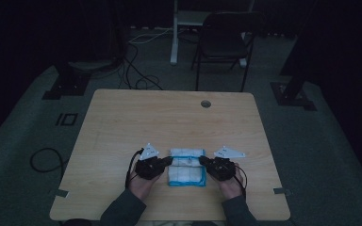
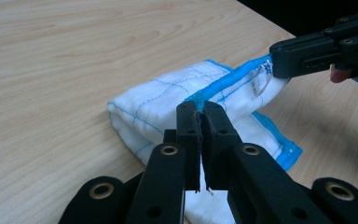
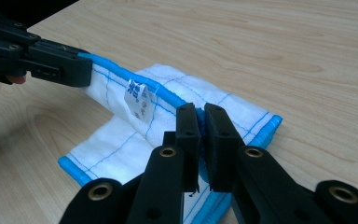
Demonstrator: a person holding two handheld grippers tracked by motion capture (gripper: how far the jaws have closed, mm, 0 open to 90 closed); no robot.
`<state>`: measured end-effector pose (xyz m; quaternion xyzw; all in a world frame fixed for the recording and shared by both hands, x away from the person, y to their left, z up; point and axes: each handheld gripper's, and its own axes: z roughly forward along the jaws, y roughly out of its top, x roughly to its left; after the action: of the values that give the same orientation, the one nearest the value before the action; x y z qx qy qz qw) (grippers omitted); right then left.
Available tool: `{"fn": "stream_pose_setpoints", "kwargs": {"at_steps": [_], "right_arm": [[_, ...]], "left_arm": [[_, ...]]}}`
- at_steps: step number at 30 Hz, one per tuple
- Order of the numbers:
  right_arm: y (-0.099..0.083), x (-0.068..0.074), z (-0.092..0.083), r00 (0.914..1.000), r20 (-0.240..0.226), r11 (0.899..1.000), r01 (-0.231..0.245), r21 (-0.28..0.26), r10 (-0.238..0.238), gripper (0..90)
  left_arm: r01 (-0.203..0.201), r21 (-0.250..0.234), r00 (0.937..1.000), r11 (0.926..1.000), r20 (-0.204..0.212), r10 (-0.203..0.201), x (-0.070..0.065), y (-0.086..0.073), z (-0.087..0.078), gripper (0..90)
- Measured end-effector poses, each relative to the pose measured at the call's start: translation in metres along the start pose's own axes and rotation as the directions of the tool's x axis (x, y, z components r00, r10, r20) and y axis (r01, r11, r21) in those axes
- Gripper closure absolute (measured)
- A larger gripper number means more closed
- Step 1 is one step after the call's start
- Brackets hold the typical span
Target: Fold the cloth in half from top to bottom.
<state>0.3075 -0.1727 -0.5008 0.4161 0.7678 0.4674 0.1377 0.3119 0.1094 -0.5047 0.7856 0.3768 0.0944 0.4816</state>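
A white cloth with a blue hem and blue grid stitching lies partly folded on the wooden table, near its front edge. My left gripper is shut on the cloth's blue hem at the left end of a raised fold, and the left gripper view shows its jaws pinching that hem. At the fold's right end my right gripper is shut on the hem as well. The fold is lifted between them, above the rest of the cloth. A small printed label hangs from it.
A round cable hole sits near the table's far edge. Behind the table stand a dark chair and a white post. Cables lie on the floor at left. The room is dim.
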Motion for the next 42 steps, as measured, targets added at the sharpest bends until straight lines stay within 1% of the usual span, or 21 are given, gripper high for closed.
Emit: {"fn": "stream_pose_setpoints", "kwargs": {"at_steps": [15,24,25,31,37,42], "right_arm": [[-0.008,0.000,-0.001,0.9999,-0.001,1.000,-0.010,0.008,0.010,85.8],[-0.017,0.003,0.002,0.9998,0.000,1.000,-0.019,0.024,0.019,85.7],[-0.018,0.004,0.002,0.9998,-0.001,0.999,-0.022,0.025,0.022,85.6],[-0.022,0.004,0.003,0.9996,0.000,0.999,-0.028,0.035,0.028,85.4],[-0.026,0.005,0.003,0.9991,-0.004,0.998,-0.041,0.043,0.041,85.1],[-0.029,0.005,0.004,0.9988,-0.013,0.997,-0.047,0.056,0.047,84.9]], "left_arm": [[0.000,0.017,1.0000,0.9999,0.008,0.000,-0.003,-0.009,0.002,87.0],[0.013,0.035,0.9999,0.9993,0.009,-0.013,-0.005,-0.020,0.004,86.9],[0.018,0.037,0.9998,0.9992,0.009,-0.018,-0.005,-0.021,0.004,86.9],[0.019,0.042,0.9997,0.9989,0.011,-0.020,-0.005,-0.024,0.005,86.8],[0.029,0.053,0.9994,0.9982,0.015,-0.030,-0.006,-0.029,0.006,86.3],[0.028,0.066,0.9995,0.9974,0.014,-0.029,-0.005,-0.033,0.006,85.8]]}}
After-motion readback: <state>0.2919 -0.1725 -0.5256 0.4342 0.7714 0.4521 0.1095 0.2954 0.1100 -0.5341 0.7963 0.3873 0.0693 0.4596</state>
